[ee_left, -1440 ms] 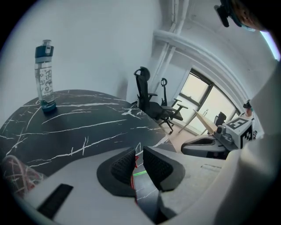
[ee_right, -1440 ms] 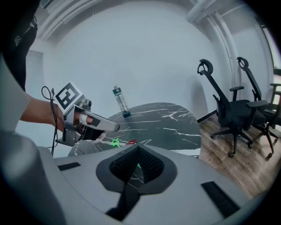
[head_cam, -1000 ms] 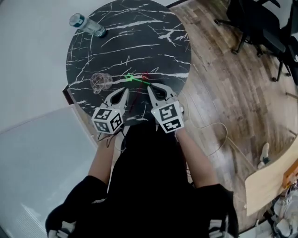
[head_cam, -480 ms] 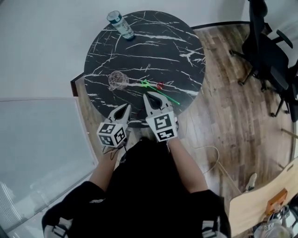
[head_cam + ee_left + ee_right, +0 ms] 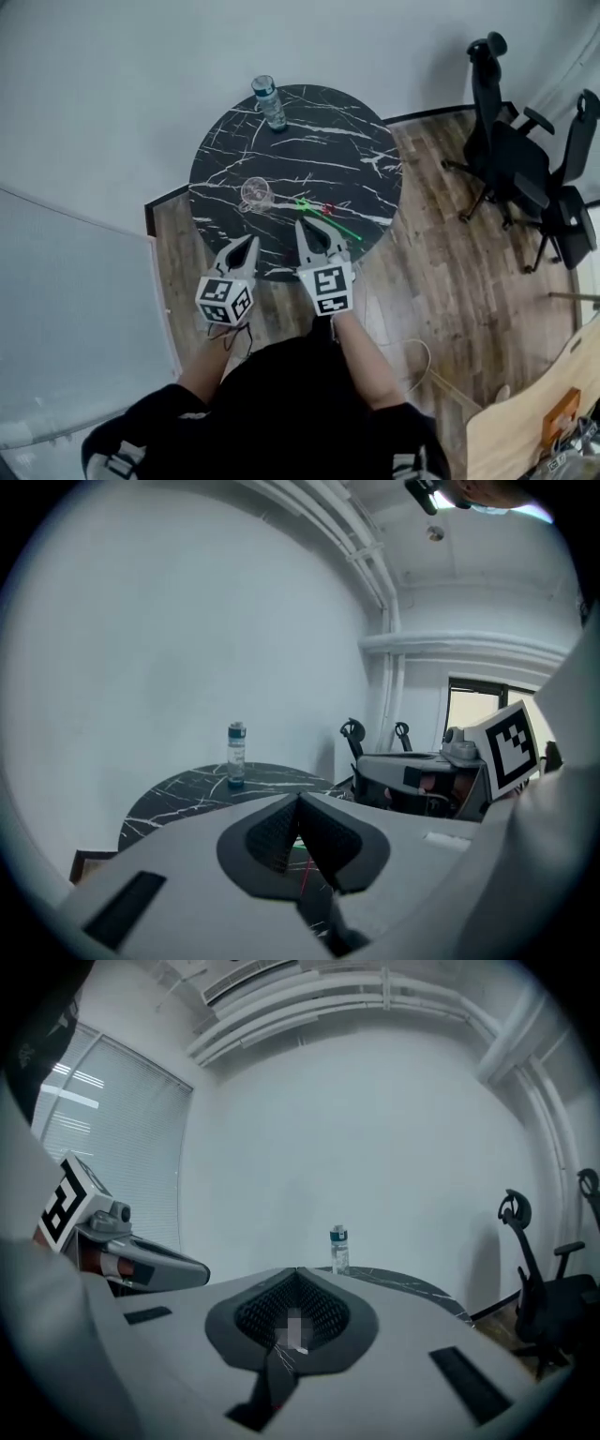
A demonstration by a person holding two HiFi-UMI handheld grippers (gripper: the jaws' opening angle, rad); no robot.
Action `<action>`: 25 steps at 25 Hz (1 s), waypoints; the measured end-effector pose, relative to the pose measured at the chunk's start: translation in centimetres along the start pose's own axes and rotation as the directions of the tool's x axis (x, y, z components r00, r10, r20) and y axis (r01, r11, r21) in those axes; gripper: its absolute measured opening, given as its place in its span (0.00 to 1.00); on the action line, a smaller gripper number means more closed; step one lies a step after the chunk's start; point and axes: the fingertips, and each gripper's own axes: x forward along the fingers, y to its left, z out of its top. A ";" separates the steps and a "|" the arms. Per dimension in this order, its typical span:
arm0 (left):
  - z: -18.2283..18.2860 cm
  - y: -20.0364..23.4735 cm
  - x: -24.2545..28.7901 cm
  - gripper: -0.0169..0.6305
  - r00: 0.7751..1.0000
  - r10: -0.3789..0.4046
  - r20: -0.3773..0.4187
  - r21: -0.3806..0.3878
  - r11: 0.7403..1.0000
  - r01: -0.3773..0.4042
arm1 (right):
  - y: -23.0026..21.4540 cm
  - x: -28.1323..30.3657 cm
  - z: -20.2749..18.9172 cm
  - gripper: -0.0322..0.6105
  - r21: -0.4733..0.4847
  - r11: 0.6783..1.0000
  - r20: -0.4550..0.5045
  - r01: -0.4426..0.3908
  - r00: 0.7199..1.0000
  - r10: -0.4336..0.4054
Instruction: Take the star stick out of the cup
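Looks down on a round black marble table (image 5: 337,150), a clear cup (image 5: 255,193) near its middle, the green star stick (image 5: 307,205) lying flat just right of the cup, outside it. Holds the left gripper (image 5: 251,240) and right gripper (image 5: 302,225) side by side over the near edge, jaws of each pressed together on nothing. Shows a water bottle (image 5: 270,103) upright by the far rim.
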 end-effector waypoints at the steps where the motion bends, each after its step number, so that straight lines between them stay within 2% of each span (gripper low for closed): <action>1: 0.9 0.1 -1.3 0.03 0.999 0.004 0.034 0.013 1.000 -0.005 | 0.9 -0.8 0.8 0.05 -0.017 1.000 0.018 0.007 1.000 -0.007; 6: 5.0 -0.1 -7.4 0.03 0.979 0.036 0.201 0.044 0.998 -0.046 | 4.5 -4.6 5.3 0.05 -0.095 0.995 0.124 0.044 0.992 -0.032; 10: 6.5 -0.2 -11.4 0.03 0.958 0.055 0.282 0.052 0.996 -0.073 | 6.4 -6.7 8.5 0.05 -0.149 0.986 0.174 0.077 0.983 -0.050; 15: 8.9 -0.3 -14.6 0.03 0.931 0.095 0.352 0.092 0.986 -0.136 | 7.6 -9.1 12.7 0.05 -0.153 0.984 0.260 0.086 0.965 -0.044; 20: 10.7 0.1 -15.6 0.03 0.909 0.127 0.397 0.075 0.983 -0.170 | 7.8 -9.0 14.1 0.05 -0.193 0.978 0.246 0.076 0.969 -0.027; 25: 12.1 -0.3 -14.2 0.03 0.901 0.139 0.410 0.064 0.982 -0.180 | 6.8 -8.0 15.5 0.05 -0.203 0.978 0.255 0.048 0.967 0.006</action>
